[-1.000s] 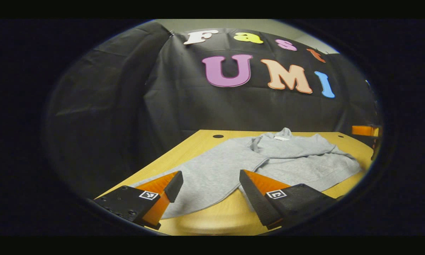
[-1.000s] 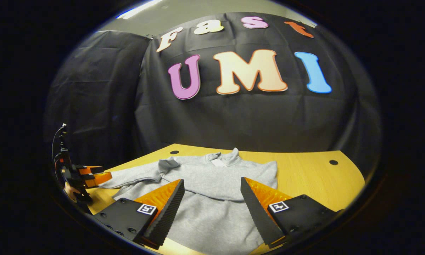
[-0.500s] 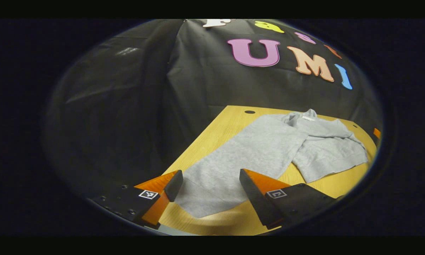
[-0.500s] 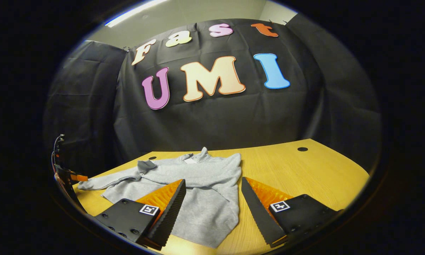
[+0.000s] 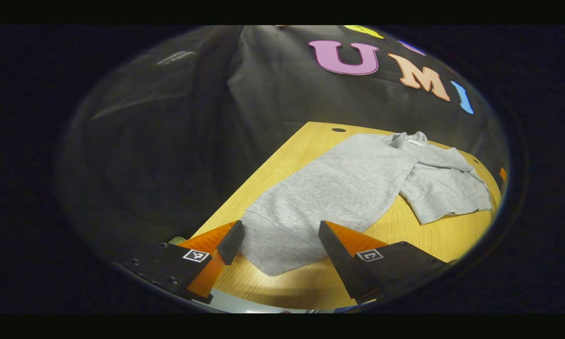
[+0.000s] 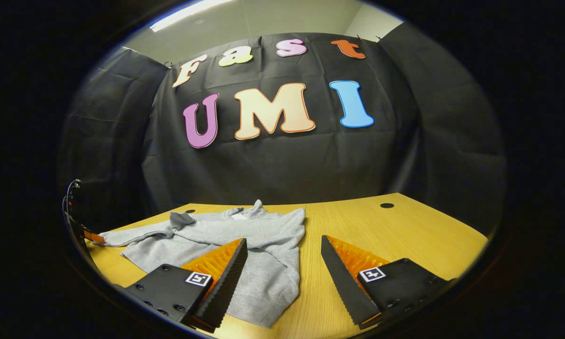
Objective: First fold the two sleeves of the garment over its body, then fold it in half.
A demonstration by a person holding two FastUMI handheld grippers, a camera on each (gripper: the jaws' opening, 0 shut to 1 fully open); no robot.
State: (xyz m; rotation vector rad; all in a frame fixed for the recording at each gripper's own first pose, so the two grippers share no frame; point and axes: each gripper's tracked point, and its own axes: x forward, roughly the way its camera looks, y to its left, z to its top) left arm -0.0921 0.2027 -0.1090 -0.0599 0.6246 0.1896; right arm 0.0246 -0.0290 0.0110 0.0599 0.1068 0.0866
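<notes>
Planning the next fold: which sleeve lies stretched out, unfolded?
The sleeve ending between the left tongs; the other sleeve already lies folded across the body.

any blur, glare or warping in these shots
Left gripper view: fisheye bends the table edge; the sweatshirt is sharp; a bright patch of light sits on the wood near the left gripper. Right gripper view: evenly lit, sharp, a ceiling light glares at top.

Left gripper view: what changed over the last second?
The left gripper swung toward the table's left edge and now frames the sweatshirt's outstretched sleeve end. The right gripper drifted right, off the garment. Both stayed open, gripping nothing; the sweatshirt lay unchanged.
</notes>
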